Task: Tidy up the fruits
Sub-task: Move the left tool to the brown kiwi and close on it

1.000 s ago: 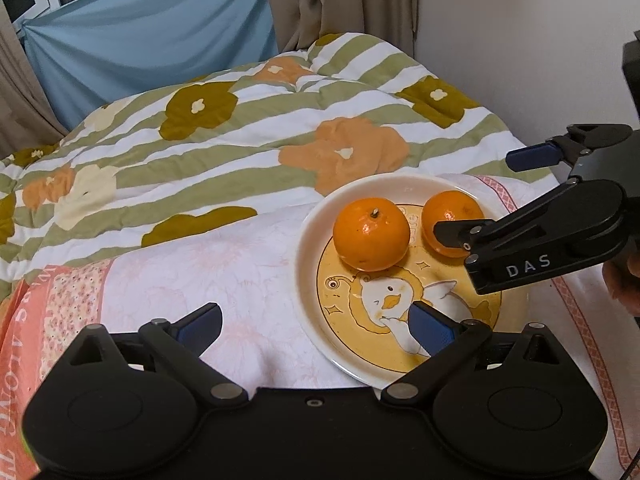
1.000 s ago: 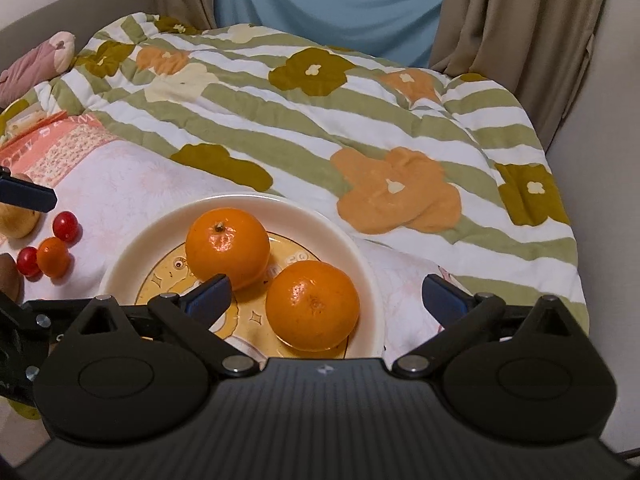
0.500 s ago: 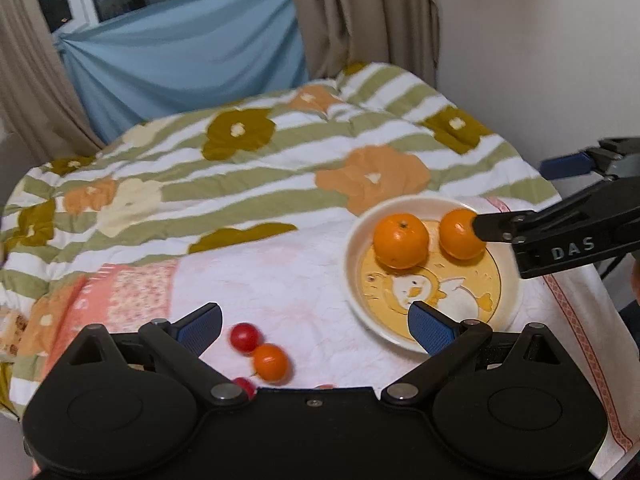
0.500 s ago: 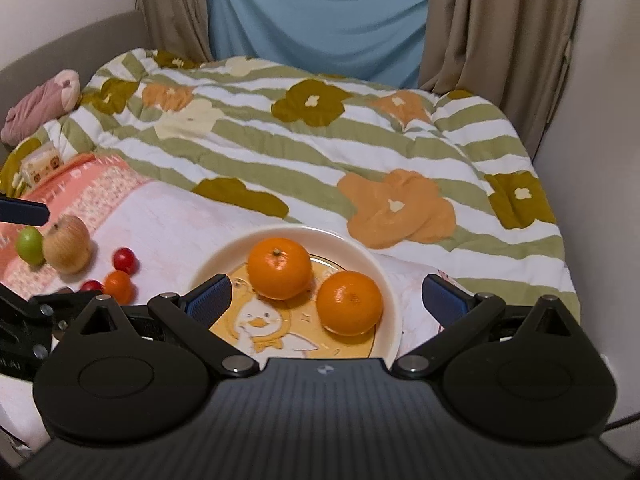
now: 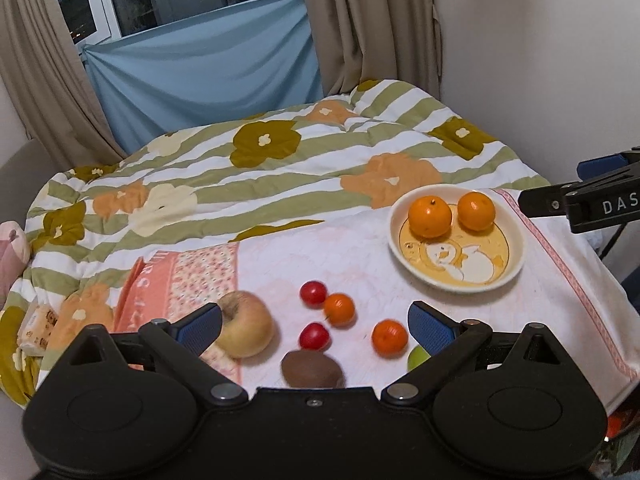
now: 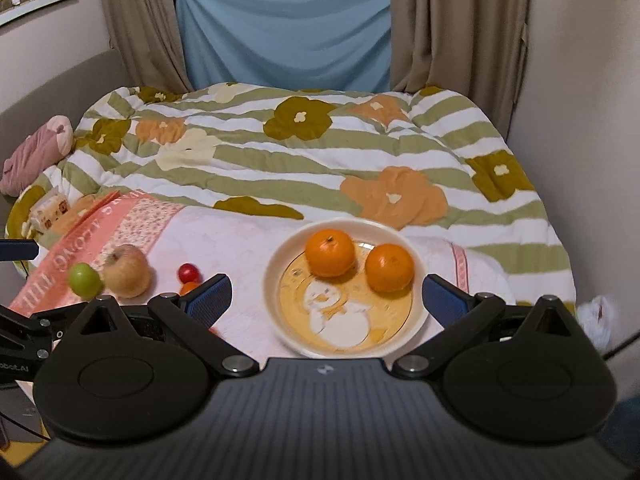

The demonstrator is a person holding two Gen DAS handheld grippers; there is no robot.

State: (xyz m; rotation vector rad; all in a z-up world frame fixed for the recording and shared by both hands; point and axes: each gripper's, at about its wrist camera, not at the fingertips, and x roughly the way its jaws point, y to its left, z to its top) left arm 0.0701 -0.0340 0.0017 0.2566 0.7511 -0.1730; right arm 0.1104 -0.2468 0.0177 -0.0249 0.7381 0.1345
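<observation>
Plate [image 5: 516, 268]: cream, duck picture, two glossy oranges [image 5: 430, 217] at far edge | loose near left: pale apple [image 5: 245, 330], brown kiwi [image 5: 311, 369] | left claw [image 5: 314, 326] wide, empty | right claw [image 6: 326, 294] wide, empty

I read "DAS" in white letters on the black arm of the right tongs [image 5: 600, 204], far right in my left view. The pink towel [image 6: 80, 240] on the bed carries white capitals, partly "ALONG THE". Other lettering is too blurred.
</observation>
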